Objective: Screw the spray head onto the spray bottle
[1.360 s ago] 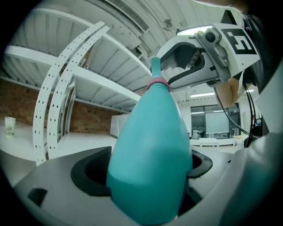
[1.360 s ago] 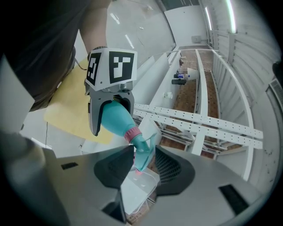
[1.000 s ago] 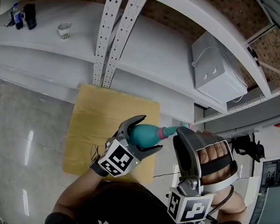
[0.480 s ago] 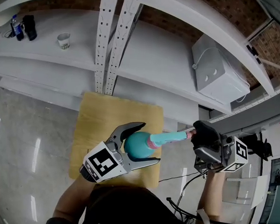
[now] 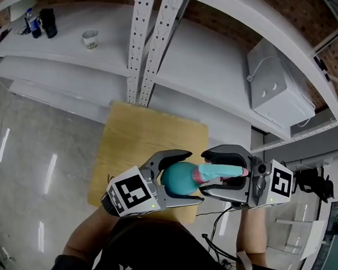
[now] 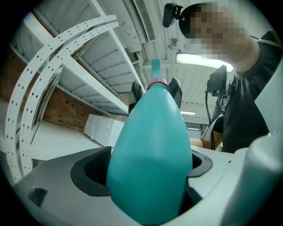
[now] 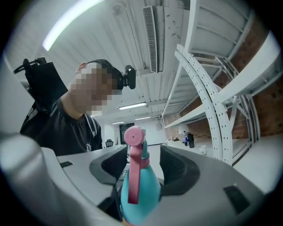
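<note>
A teal spray bottle (image 5: 179,181) lies level in the air over the table, with my left gripper (image 5: 194,177) shut on its round body (image 6: 150,154). Its teal and pink spray head (image 5: 220,171) points right, seated on the neck. My right gripper (image 5: 206,173) faces it from the right; its jaws have just been opening and now stand wide on either side of the spray head (image 7: 134,152), with a gap at each pad. In the left gripper view the right gripper's fingertips (image 6: 175,88) flank the pink collar.
A small wooden table (image 5: 135,139) stands below the grippers on a glossy floor. Behind it are white shelving with perforated uprights (image 5: 144,42), a white box (image 5: 277,92), a cup (image 5: 89,38) and dark bottles (image 5: 41,22). A person in a dark top shows in both gripper views.
The right gripper let go of the spray head, drew off to the right, then came back with wide jaws around it. The left gripper kept the bottle and shifted a little.
</note>
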A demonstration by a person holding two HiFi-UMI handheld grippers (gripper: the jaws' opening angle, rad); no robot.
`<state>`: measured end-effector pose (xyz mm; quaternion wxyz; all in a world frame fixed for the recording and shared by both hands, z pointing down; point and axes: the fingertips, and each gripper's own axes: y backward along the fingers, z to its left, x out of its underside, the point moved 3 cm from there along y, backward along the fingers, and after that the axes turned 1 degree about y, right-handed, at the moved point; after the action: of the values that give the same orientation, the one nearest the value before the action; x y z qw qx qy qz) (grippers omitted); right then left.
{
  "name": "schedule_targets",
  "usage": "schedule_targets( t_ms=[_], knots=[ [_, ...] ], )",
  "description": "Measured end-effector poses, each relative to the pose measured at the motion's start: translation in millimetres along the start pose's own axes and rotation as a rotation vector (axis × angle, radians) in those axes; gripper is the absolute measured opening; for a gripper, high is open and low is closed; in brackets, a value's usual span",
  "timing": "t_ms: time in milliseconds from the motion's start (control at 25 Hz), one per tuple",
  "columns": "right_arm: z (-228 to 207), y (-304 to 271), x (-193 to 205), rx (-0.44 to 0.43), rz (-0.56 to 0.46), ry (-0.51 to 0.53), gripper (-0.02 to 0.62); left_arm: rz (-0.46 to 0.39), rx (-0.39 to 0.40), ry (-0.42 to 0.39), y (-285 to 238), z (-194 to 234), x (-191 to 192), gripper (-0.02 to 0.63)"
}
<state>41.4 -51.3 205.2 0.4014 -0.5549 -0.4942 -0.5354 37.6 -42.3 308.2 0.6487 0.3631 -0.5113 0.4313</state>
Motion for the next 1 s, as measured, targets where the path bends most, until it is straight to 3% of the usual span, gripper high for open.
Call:
schedule_targets(
  t_ms=[160, 440, 680, 800, 1000],
  knots=[
    [2.2, -1.1, 0.3, -0.012, 0.009, 0.017, 0.133, 0.004, -0.005, 0.011, -0.1, 1.8, 2.4, 0.474],
    [-1.5, -1.1, 1.9, 0.038, 0.147, 0.042, 0.129, 0.088, -0.128, -0.065, 2.0, 14.3, 5.7, 0.474],
    [-2.2, -3.0, 3.2, 0.024, 0.233, 0.034, 0.127, 0.118, -0.176, -0.121, 4.5, 18.5, 6.5, 0.474],
    [-8.8, 1.1, 7.8, 0.111, 0.3, 0.014, 0.127, 0.137, -0.272, -0.127, 5.7, 27.5, 7.7, 0.474],
    [-27.2, 1.8, 17.7, 0.357, 0.313, -0.065, 0.127, 0.146, -0.457, -0.113, 10.9, 47.2, 13.4, 0.473]
  ],
)
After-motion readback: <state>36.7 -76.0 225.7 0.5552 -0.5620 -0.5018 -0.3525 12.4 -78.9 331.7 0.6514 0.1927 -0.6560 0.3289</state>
